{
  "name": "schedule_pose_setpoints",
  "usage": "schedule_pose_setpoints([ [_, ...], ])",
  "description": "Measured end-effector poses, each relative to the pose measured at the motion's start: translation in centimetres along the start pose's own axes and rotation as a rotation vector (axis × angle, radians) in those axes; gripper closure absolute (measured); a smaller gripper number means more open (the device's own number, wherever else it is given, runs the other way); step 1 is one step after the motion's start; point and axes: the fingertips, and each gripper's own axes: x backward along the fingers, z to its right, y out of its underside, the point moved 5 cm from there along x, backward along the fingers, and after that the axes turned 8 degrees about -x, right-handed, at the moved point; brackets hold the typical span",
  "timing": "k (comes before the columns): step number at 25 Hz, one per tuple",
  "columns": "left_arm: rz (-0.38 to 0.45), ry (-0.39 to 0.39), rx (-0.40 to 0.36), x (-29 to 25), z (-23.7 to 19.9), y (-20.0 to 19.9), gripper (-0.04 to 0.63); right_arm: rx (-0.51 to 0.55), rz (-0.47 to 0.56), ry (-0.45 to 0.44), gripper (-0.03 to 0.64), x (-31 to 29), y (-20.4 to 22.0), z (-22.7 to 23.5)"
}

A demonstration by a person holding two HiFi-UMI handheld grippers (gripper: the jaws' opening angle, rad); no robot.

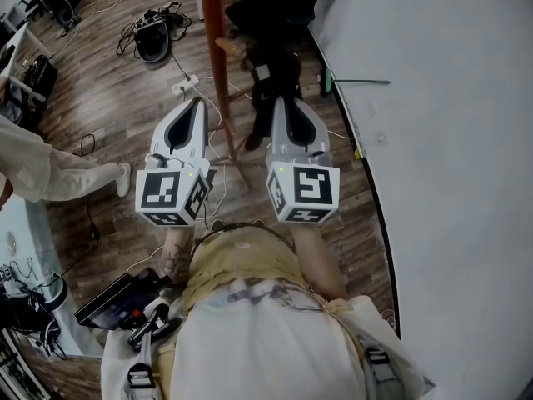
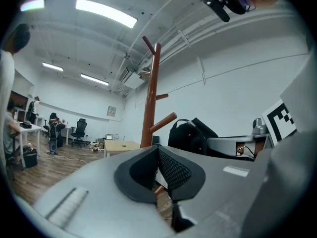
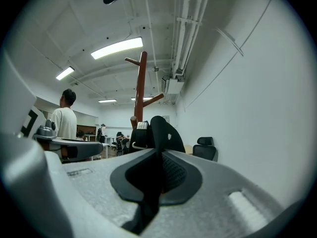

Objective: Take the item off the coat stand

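I am holding my left claw and right claw side by side, both pressed together on nothing. Just beyond the right tips, the black backpack is hanging on the brown coat stand.

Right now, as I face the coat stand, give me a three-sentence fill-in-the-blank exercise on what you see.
1. A black ____ hangs on the coat stand.
2. The left gripper and the right gripper both have their jaws ____.
3. The coat stand rests on a ____ floor.
Missing words: backpack; shut; wooden.
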Motion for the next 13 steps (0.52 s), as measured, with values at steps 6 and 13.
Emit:
schedule_pose_setpoints([
  [6,0.002,0.004,0.004,-0.02,0.1,0.02,0.598,-0.002,0.0,0.002,0.611,0.11,0.03,0.03],
  [13,0.001,0.006,0.005,0.06,0.1,0.1,0.598,-0.003,0.001,0.005,0.611,0.27,0.14,0.07],
])
